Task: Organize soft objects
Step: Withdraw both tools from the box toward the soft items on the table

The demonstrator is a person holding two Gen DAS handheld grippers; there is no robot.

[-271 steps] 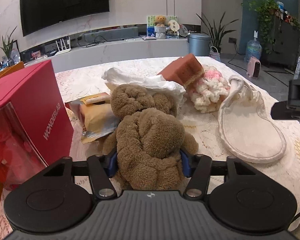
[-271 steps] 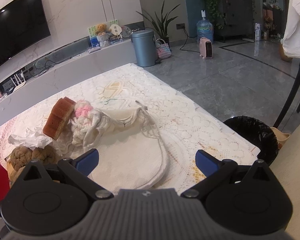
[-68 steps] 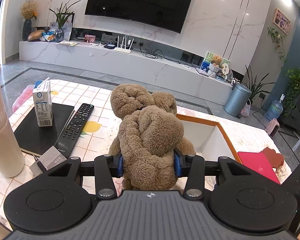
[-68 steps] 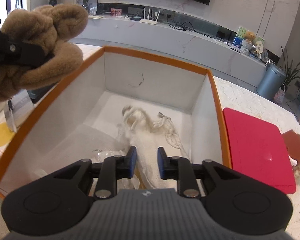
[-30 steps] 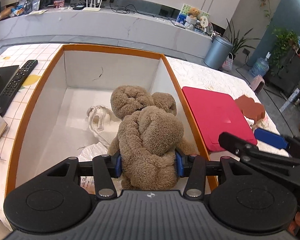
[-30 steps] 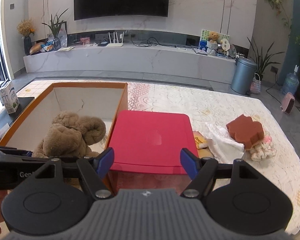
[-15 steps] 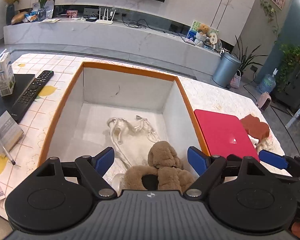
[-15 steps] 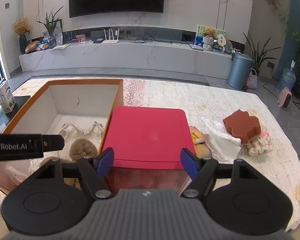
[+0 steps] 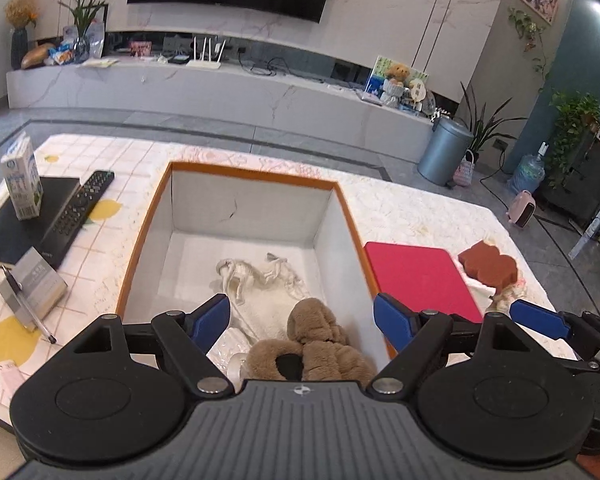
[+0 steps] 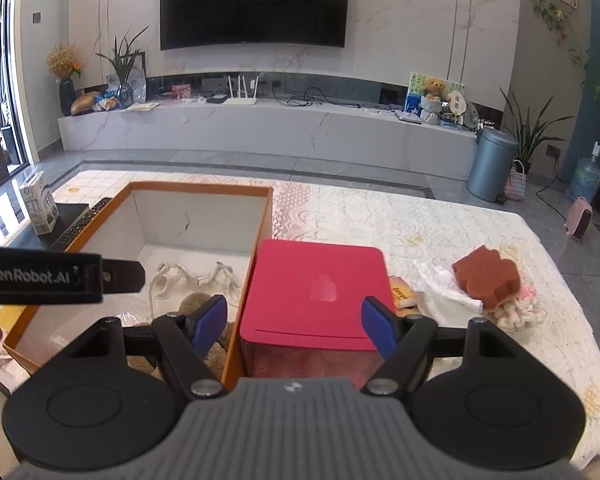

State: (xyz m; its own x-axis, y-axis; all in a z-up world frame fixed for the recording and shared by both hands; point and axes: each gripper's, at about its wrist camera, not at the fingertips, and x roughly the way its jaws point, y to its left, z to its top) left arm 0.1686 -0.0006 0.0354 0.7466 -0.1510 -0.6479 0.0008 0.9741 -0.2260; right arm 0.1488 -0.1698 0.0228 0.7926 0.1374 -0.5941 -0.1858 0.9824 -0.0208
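A brown plush bear (image 9: 320, 344) lies in the near right corner of the orange-rimmed white box (image 9: 252, 172), beside a white drawstring bag (image 9: 260, 280). My left gripper (image 9: 302, 312) hangs open above the bear, its pads clear of it. In the right wrist view the bear (image 10: 196, 302) shows behind my left blue pad. My right gripper (image 10: 294, 324) stands open above the red box (image 10: 320, 292), holding nothing. Further right a brown sponge (image 10: 486, 276) lies on a pink and white knitted piece (image 10: 516, 312) and a white cloth (image 10: 444, 292).
Left of the box lie a remote (image 9: 80, 212), a milk carton (image 9: 22, 180) on a black notebook (image 9: 16, 232), and a card stand with a pen (image 9: 32, 292). A yellow packet (image 10: 402, 296) sits beside the red box. The lace cloth (image 10: 420, 224) covers the table's right part.
The left gripper opened and let the bear drop into the box, then rose and pulled back. The right gripper lifted slightly over the red box.
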